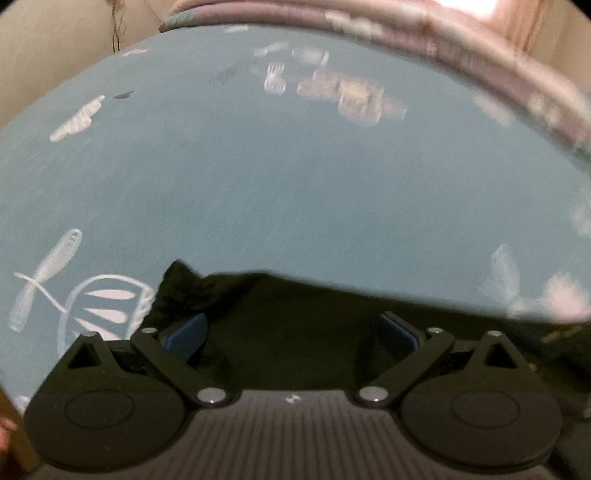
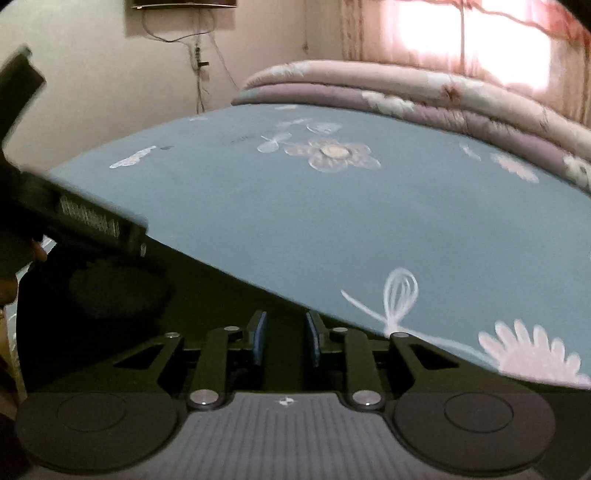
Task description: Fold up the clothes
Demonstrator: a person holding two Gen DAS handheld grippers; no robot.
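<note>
On bed: blue floral sheet [image 2: 332,221], dark garment [image 1: 295,332] at near edge.
Left gripper [image 1: 291,332]: jaws spread wide over garment.
Right gripper [image 2: 284,339]: jaws narrowly apart; grip on garment unclear.

Dark garment [image 1: 295,332] cut off at the lower and right edges of the left wrist view, too black to tell folds or kind. Motion-blurred beyond: flower print [image 1: 351,96] at 12 o'clock on the blue bedsheet [image 1: 295,184], smeared to blocks. Folded quilt [image 1: 480,48] at 1 o'clock also blurred, clipped by the fisheye rim.

In the right wrist view, left gripper [image 2: 74,218] at 9 o'clock blurred, fingertips hidden. Hand [image 2: 9,288] at the left edge mostly cut off. Fabric between right gripper [image 2: 284,339] pads not discernible against dark garment [image 2: 147,314]. Wall fixture [image 2: 184,3] cropped at 12 o'clock.
</note>
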